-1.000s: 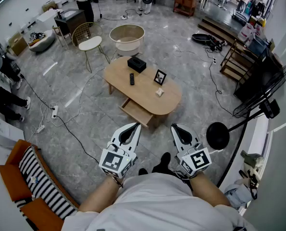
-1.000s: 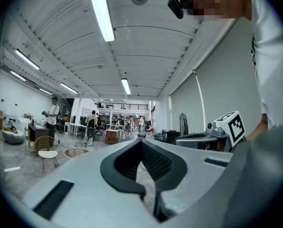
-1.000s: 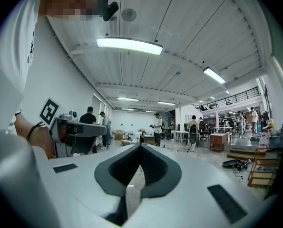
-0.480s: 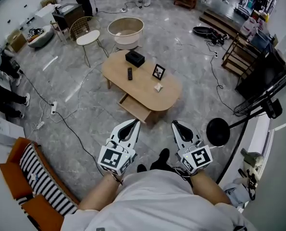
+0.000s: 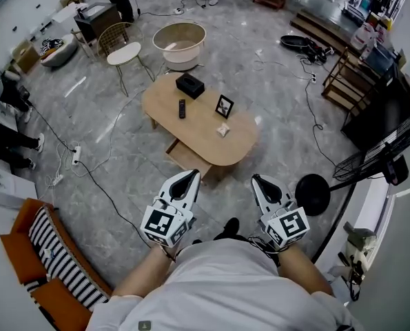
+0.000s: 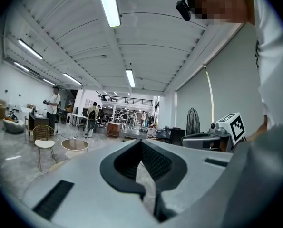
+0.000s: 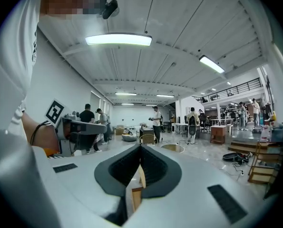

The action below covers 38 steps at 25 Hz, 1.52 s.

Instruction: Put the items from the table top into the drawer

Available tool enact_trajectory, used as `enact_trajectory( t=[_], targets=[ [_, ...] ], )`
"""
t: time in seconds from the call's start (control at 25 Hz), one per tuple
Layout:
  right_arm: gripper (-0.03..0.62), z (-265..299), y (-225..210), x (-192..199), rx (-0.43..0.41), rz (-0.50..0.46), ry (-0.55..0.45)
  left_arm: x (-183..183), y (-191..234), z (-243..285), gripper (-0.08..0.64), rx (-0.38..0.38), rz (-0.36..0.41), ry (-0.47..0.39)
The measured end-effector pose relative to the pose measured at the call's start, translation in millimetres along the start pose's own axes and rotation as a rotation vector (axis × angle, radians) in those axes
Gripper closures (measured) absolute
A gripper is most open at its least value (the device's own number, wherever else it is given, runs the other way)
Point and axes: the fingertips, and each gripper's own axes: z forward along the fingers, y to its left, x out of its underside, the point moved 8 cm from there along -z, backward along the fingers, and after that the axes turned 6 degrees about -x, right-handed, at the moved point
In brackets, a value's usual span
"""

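the step in hand looks like closing in on the bench (image 5: 191,126), which lies at 12 o'clock from both claws and well apart from them, with bare floor between. the left claw (image 5: 189,177) has its jaws together with nothing between them, and the right claw (image 5: 258,181) is likewise closed and empty, both held level and side by side in front of the body. the drawer (image 5: 185,158) stands pulled open under the bench's 6 o'clock edge, on the side facing the person, so it should be reachable without going round. on top sit four things: a black box (image 5: 190,85) near the 11 o'clock end, a remote (image 5: 181,108) just at its 6 o'clock, a picture frame (image 5: 224,106) standing upright near the middle, and a small pale crumpled item (image 5: 222,130) towards the 4 o'clock end. to do this well, i would stop close enough that the drawer sits just below the claws, part the jaws of one claw before reaching, and start with the crumpled item or the remote, as they lie nearest the drawer. the frame would probably tip if nudged, so it is better taken by its upper edge. the round black stand base (image 5: 312,194) at 3 o'clock of the right claw is worth stepping clear of.
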Motion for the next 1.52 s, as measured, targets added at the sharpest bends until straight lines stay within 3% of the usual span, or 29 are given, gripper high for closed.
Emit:
enact_trajectory(
  t=[0.28, 0.84, 1.16, 1.52],
  targets=[
    [0.569, -3, -61, 11, -0.03, 0.023, 0.011, 5, -7, 53, 0.551, -0.019, 0.005, 0.016],
    [0.569, 32, -104, 12, -0.076, 0.035, 0.017, -3, 0, 108, 0.551, 0.004, 0.039, 0.025],
    [0.569, 89, -103, 11, -0.043, 0.045, 0.041, -7, 61, 128, 0.551, 0.049, 0.015, 0.029],
    [0.569, 189, -89, 0, 0.022, 0.037, 0.068, -12, 161, 156, 0.551, 0.17, -0.008, 0.048]
  ],
)
